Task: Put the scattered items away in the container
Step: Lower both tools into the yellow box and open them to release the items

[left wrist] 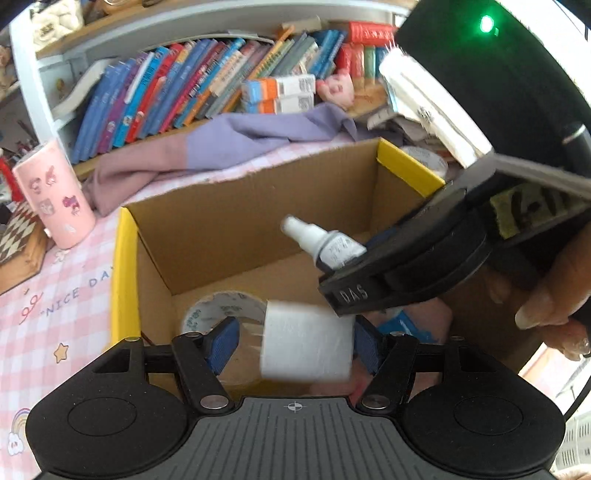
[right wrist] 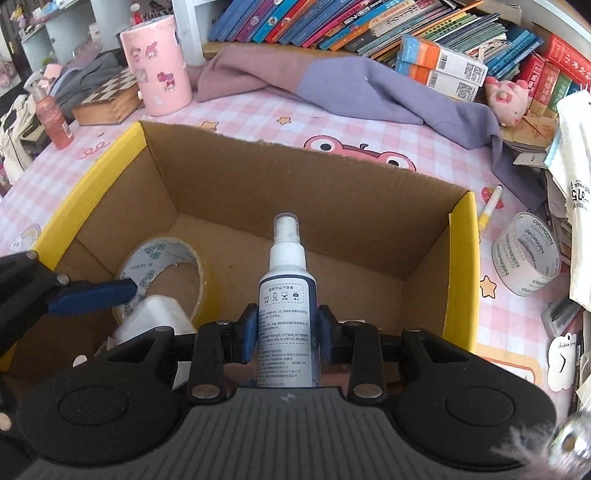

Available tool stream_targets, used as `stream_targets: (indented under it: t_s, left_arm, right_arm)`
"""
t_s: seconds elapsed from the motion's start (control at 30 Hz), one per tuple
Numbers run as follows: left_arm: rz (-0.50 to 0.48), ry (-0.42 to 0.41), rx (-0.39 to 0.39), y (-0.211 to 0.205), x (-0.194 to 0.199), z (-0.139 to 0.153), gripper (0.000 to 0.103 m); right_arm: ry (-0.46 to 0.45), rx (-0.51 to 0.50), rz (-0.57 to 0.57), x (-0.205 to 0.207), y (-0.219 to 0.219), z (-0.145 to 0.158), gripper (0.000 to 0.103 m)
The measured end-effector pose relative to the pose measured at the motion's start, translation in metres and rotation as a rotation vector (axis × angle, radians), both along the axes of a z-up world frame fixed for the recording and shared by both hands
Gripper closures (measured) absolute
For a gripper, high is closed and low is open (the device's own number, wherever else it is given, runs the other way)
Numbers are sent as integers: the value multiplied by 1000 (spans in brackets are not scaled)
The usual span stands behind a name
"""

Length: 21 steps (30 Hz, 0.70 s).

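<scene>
A cardboard box [right wrist: 461,258] with yellow side flaps stands open on the pink checked table; it also shows in the left wrist view [left wrist: 125,258]. A tape roll [right wrist: 162,266] lies inside it at the left [left wrist: 218,306]. My left gripper [left wrist: 291,343] is open over the box, its pads wide apart; a blurred white paper roll [left wrist: 306,339] sits between them, touching only the right pad, and shows in the right wrist view [right wrist: 155,317]. My right gripper [right wrist: 287,332] is shut on a white spray bottle [right wrist: 287,295] and holds it above the box interior [left wrist: 325,240].
A second tape roll [right wrist: 526,254] and a yellow pen [right wrist: 489,210] lie on the table right of the box. A pink tumbler [right wrist: 157,62], a purple cloth [right wrist: 332,81], a chessboard box [right wrist: 107,96], a red bottle [right wrist: 51,114] and shelved books [right wrist: 332,22] stand behind.
</scene>
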<state>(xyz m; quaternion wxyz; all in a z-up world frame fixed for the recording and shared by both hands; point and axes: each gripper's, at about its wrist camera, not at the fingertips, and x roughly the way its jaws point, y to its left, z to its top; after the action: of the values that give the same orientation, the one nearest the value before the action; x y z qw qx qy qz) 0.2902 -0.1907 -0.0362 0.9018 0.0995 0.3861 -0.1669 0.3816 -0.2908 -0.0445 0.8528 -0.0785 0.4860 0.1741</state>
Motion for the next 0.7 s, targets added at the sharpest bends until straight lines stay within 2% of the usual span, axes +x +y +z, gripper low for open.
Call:
stream_targets:
  t_s: [0.07, 0.17, 0.27, 0.63, 0.7]
  left_arm:
    - [4, -22, 14, -1, -3, 2, 34]
    - [20, -56, 27, 1, -8, 7, 25]
    - [39, -84, 25, 5, -14, 13, 24]
    - [129, -206, -70, 48, -57, 61, 19]
    - [147, -226, -92, 60, -68, 67, 14]
  right_arm:
    - [-3, 8, -2, -1, 0, 0, 71]
    - [-45, 32, -12, -5, -2, 7, 68]
    - [-80, 57, -27, -9, -5, 16, 65]
    - [-300, 127, -124, -61, -15, 71, 59]
    - [-334, 132, -148, -74, -15, 78, 59]
